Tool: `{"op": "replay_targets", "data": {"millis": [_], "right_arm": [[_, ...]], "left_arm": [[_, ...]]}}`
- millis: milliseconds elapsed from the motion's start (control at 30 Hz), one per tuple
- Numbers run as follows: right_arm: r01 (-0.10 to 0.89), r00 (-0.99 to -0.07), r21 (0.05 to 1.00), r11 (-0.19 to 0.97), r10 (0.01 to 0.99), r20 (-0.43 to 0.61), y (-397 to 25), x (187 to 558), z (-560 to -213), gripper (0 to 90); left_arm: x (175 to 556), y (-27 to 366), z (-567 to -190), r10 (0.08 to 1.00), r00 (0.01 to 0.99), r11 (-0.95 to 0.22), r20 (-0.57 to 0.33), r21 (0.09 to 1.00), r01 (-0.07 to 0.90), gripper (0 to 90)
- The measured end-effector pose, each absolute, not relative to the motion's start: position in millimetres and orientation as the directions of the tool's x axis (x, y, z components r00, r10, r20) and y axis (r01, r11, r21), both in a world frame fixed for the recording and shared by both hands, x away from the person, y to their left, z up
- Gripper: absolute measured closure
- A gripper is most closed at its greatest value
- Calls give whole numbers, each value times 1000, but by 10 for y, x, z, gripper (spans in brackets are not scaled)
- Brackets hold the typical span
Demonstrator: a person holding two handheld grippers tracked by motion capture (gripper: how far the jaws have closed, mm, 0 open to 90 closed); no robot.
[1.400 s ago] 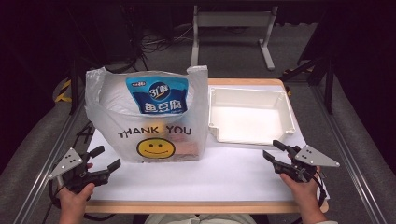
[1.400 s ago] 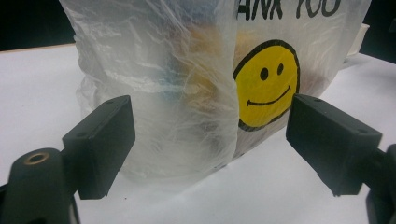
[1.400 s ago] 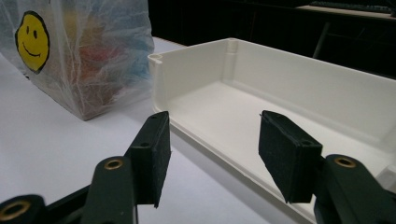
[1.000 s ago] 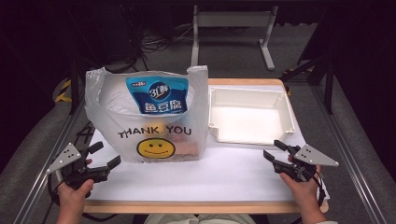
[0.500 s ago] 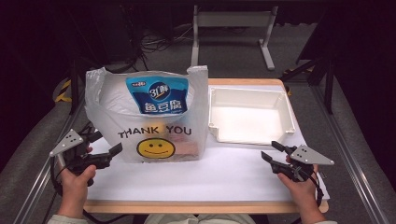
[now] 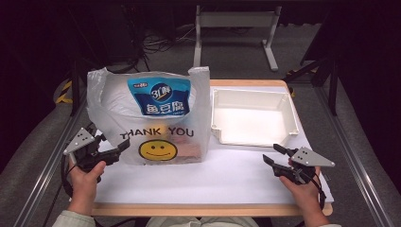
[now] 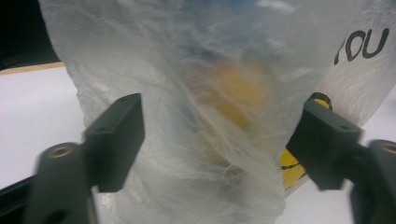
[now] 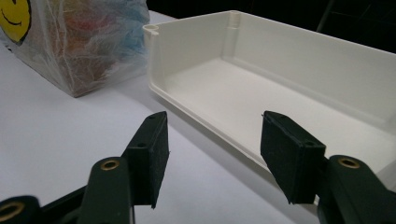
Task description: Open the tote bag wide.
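One plastic bag (image 6: 149,118), white and see-through with "THANK YOU" and a smiley printed on its front, stands upright on the left half of the tabletop (image 6: 213,177), a blue packet (image 6: 159,99) rising out of its mouth. At the bag's lower left corner sits the left gripper (image 6: 124,145), its jaws spread wide; in the left gripper view the crinkled film (image 7: 201,116) bulges between them, apparently not yet pinched, with something yellowish blurred behind it. The step in hand looks like taking hold of the bag's side so it can be steadied or opened. To do it well, the jaws should close on a fold of film alone, not on the goods inside, and the pull should be gentle, since thin plastic tears and the tall bag could tip. Just beside the bag on its right lies an empty white tray (image 6: 289,118). The right gripper (image 6: 273,155) rests near the tray's front edge, jaws open and holding nothing, free to help at the bag's mouth.
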State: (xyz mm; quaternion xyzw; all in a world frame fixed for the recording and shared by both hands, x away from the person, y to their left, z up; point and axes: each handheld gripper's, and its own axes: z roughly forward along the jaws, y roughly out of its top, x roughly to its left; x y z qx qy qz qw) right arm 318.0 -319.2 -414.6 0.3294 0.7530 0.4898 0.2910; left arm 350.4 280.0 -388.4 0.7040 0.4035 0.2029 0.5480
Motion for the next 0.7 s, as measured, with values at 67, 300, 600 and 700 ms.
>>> {"op": "replay_targets", "data": {"millis": [67,300,600,700], "right_arm": [[209,-614,929,304,781,-118,-3193,3177,-4144,428],[212,-618,927,311,777,-119,-3182,3181,-4149,429],[214,-620,926,312,775,-118,-3173,3184,-4149,432],[213,-625,930,299,773,-106,-3170,3188,-4129,432]], "left_arm": [[3496,2822,-3897,804,577,-70,-147,939,338,389],[3490,2800,-3907,771,626,-126,-116,936,330,689],[3472,2799,-3886,766,634,-156,-105,926,342,897],[3467,2782,-3883,764,638,-162,-100,926,340,898]]}}
